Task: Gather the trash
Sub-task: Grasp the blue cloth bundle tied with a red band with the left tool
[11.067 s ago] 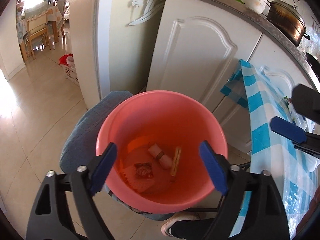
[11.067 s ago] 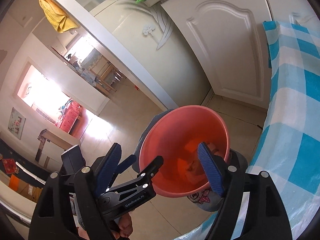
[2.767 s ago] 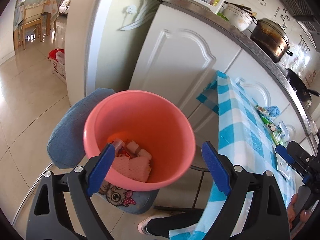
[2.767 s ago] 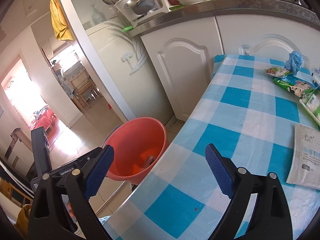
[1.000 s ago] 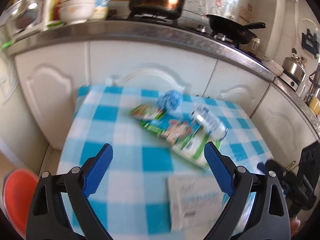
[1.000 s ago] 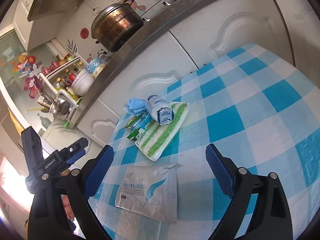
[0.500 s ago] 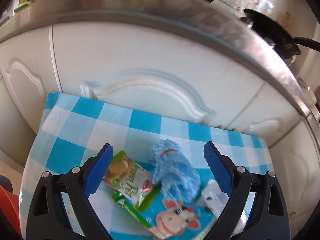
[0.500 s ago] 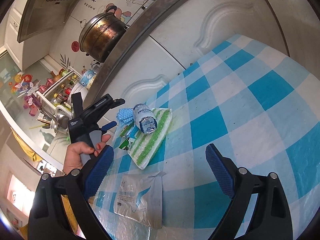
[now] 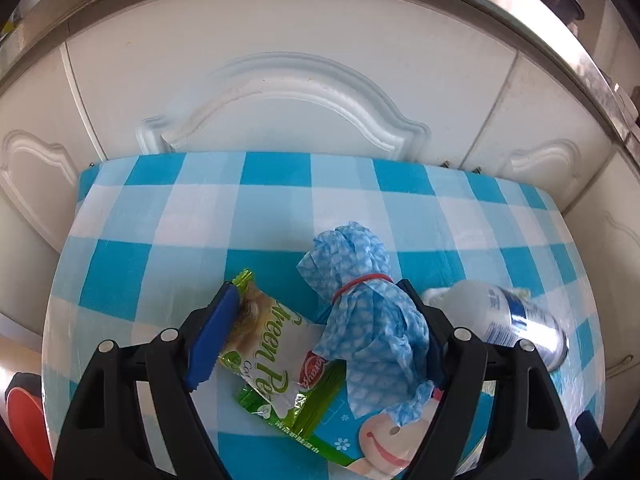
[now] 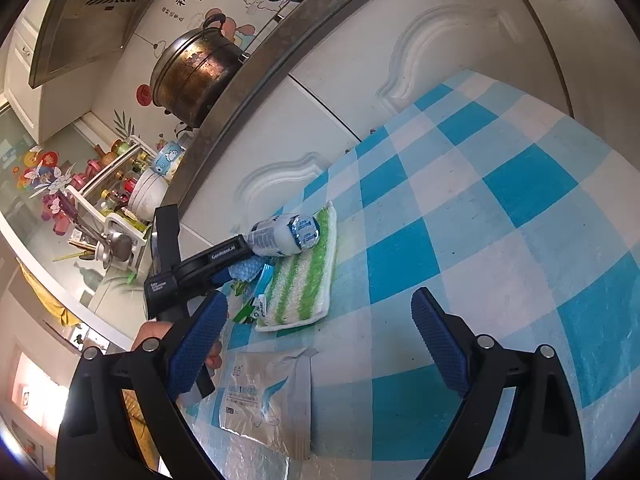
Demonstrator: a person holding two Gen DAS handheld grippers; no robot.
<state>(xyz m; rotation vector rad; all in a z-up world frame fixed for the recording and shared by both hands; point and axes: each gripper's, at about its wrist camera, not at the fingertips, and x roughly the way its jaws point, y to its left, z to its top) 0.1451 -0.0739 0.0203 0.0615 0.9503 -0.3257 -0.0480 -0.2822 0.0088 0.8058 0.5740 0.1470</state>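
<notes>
**Left hand-held gripper closing around a blue cloth bundle on the table**

A blue checked cloth bundle [image 9: 370, 320], tied with a red rubber band, lies on the table's blue-and-white checked cloth [image 9: 192, 216]. It rests partly on a white and green snack packet [image 9: 276, 354], which in turn overlaps a longer green wrapper printed with a cartoon cow [image 9: 360, 436]. Your left hand-held gripper [image 9: 320, 332] points steeply down over this heap. Its jaws have just been closing, and both the bundle and the snack packet now sit between them. The left blue pad is at the packet's edge and the bundle hides the right pad, so you cannot tell whether either pad presses yet.

Just to the right of the bundle a white plastic bottle [image 9: 508, 324] with a blue label lies on its side. From the right wrist view it rests on a green-and-white striped cloth [image 10: 304, 280]. Nearer to you, a flat white sachet [image 10: 268, 396] lies on the table.

Your right hand-held gripper [image 10: 316, 344] hovers over bare checked cloth with its jaws wide apart and nothing between them.

At the far left edge of the left wrist view, a sliver of the red bucket [image 9: 24, 416] shows below the table. White cabinet doors [image 9: 280, 92] stand behind the table, and a metal pot [image 10: 192, 76] sits on the countertop above.
</notes>
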